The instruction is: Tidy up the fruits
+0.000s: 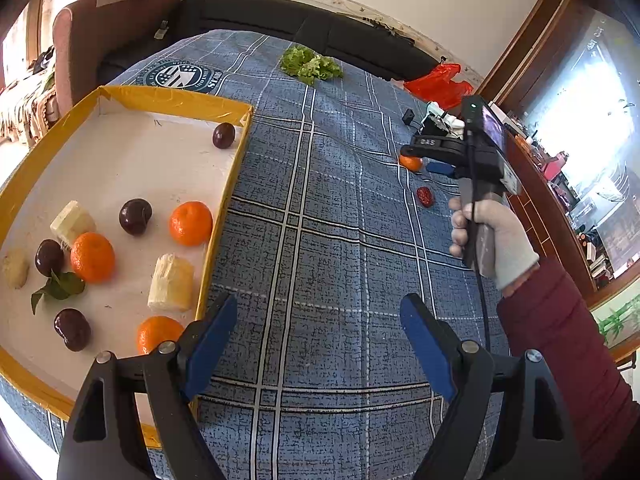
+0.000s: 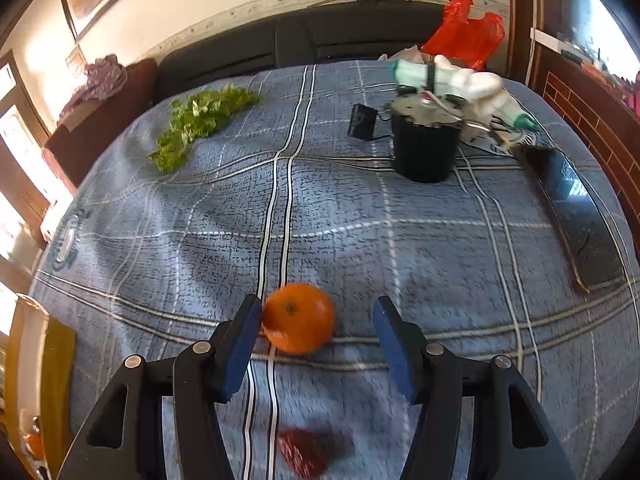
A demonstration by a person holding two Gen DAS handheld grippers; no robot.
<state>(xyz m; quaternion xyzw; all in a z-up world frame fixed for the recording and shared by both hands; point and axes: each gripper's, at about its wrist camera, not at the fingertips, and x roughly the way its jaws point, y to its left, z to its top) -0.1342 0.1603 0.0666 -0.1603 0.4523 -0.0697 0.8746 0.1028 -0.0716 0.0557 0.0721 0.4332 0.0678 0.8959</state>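
Jaws of the right gripper (image 2: 316, 320) stood wide around the loose orange (image 2: 298, 318), left pad touching it, apparently to carry it to the yellow tray (image 1: 236, 152), while the left gripper (image 1: 320, 336) hung open and empty.

"DAS" on the right tool (image 1: 430, 156); "STAN" on the tablecloth (image 1: 215, 79).

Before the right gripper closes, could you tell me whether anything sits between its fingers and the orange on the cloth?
Nothing visible does. The orange lies between the open fingers of the right gripper, against the left finger. The red date lies nearer the camera, below the gripper, not in the gap.
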